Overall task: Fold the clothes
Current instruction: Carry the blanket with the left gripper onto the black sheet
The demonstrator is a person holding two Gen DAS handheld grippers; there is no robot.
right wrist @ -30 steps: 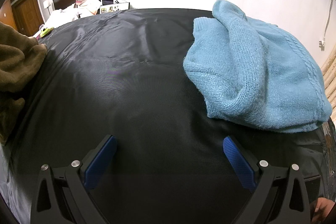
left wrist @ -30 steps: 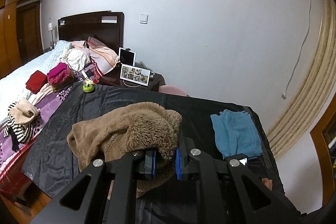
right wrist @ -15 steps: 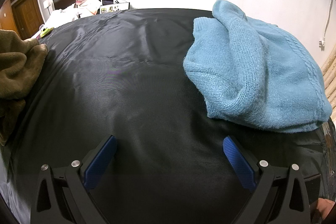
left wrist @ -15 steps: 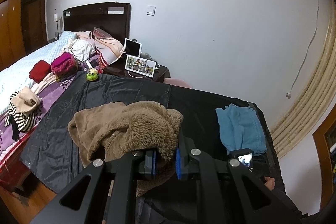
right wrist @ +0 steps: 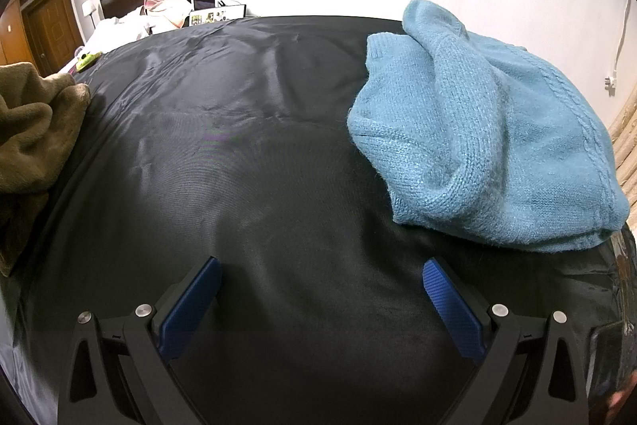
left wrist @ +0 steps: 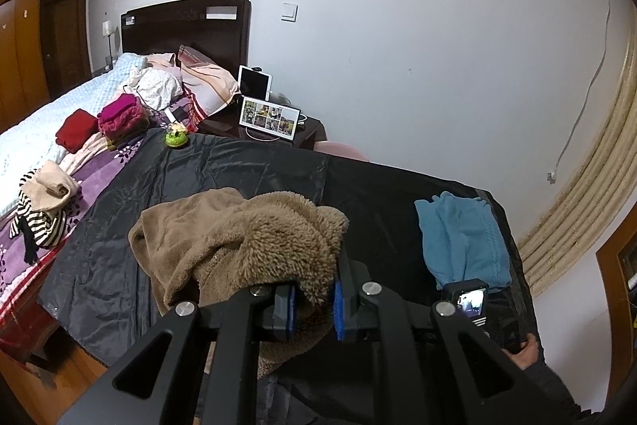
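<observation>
My left gripper (left wrist: 313,301) is clamped on a fold of the brown fleece (left wrist: 247,241), its blue pads pressing the fluffy pile between them at 6 o'clock of the left wrist view; the rest of the fleece is bunched in a heap just beyond the fingers, spilling toward 9 o'clock over the black sheet (left wrist: 199,170); my right gripper (right wrist: 320,299) stands wide apart with nothing between its blue pads (right wrist: 452,309), hovering low over bare black sheet (right wrist: 278,186); in that view the fleece (right wrist: 32,130) shows only as a crumpled edge at 9 o'clock, well apart from the right fingers; the blue sweater (right wrist: 489,146) lies folded at 2 o'clock, near the right edge of the sheet, not touched by either gripper; from the left wrist it (left wrist: 464,241) sits at 3 o'clock, with the right gripper's camera body just in front of it; farther off, at 10 o'clock, a small green object (left wrist: 176,137) rests at the sheet's far corner; beyond it a bed (left wrist: 36,130) carries a red folded garment (left wrist: 76,135), a magenta pile (left wrist: 121,117) and a striped heap (left wrist: 40,218); at 12 o'clock a photo frame (left wrist: 270,117) and a tablet (left wrist: 254,83) stand on a dark nightstand beside the headboard (left wrist: 187,30).
</observation>
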